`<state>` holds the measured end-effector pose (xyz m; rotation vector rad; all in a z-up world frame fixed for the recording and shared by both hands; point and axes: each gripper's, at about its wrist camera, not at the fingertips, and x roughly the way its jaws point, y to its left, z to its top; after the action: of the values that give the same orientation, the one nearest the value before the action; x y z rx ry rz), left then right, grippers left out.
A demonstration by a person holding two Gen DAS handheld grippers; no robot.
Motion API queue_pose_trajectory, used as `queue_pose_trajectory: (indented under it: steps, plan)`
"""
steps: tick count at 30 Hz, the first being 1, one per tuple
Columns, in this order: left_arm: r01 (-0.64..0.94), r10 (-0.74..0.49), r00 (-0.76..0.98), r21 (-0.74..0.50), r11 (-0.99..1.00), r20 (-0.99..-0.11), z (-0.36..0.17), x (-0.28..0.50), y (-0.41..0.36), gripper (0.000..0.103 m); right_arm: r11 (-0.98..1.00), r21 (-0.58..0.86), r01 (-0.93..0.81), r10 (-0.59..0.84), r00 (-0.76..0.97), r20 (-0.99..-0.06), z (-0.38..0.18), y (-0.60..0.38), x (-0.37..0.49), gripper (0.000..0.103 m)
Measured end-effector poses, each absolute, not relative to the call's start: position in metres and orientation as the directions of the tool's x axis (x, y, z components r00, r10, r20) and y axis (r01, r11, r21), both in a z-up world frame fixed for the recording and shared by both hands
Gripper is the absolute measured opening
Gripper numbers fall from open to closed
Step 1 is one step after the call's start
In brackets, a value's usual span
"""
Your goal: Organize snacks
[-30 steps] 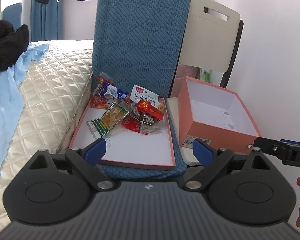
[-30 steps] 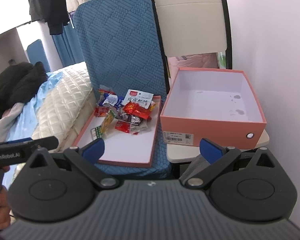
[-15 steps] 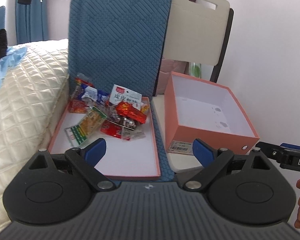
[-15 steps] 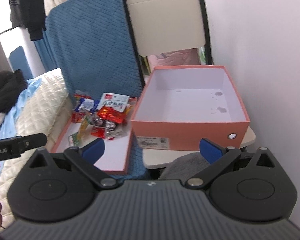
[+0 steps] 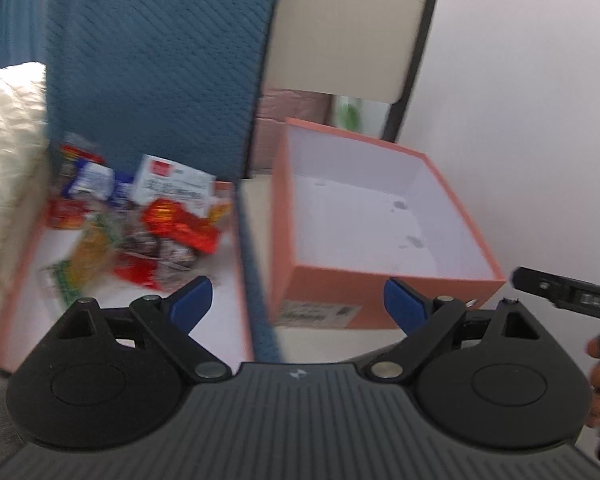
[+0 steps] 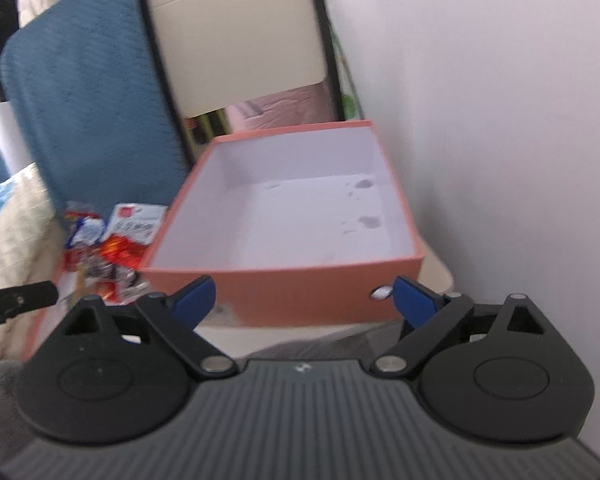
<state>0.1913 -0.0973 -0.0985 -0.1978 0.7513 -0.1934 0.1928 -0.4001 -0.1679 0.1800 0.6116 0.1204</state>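
The snack packets [image 5: 140, 216] lie heaped, blurred, in a shallow orange lid [image 5: 236, 280] on the blue chair [image 5: 156, 64]. Just beside it sits the orange box [image 5: 380, 308], apparently holding nothing, on the cream chair [image 6: 236, 36]. The left gripper [image 5: 298, 304] and right gripper [image 6: 304, 298] hover with jaws spread, gripping nothing.
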Motion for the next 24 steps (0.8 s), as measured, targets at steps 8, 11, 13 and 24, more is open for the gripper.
queue_pose_trajectory:
  steps: [8, 11, 13, 24]
  plan:
    - [0.098, -0.271, 0.694, -0.286, 0.953, -0.667, -0.125, 0.25, -0.116, 0.092, 0.975, 0.22, 0.036, 0.098, 0.818, -0.567, -0.191, -0.438, 0.257, 0.097]
    - [0.093, -0.291, 0.68, -0.315, 0.945, -0.673, -0.134, 0.267, -0.119, 0.087, 0.976, 0.214, 0.028, 0.103, 0.812, -0.575, -0.201, -0.446, 0.277, 0.097]
    - [0.081, -0.301, 0.671, -0.337, 0.938, -0.678, -0.14, 0.278, -0.119, 0.085, 0.975, 0.22, 0.03, 0.109, 0.798, -0.592, -0.208, -0.45, 0.288, 0.097]
    - [0.038, -0.253, 0.661, -0.305, 0.952, -0.707, -0.166, 0.317, -0.126, 0.055, 0.99, 0.137, -0.015, 0.101, 0.756, -0.646, -0.242, -0.45, 0.33, 0.055]
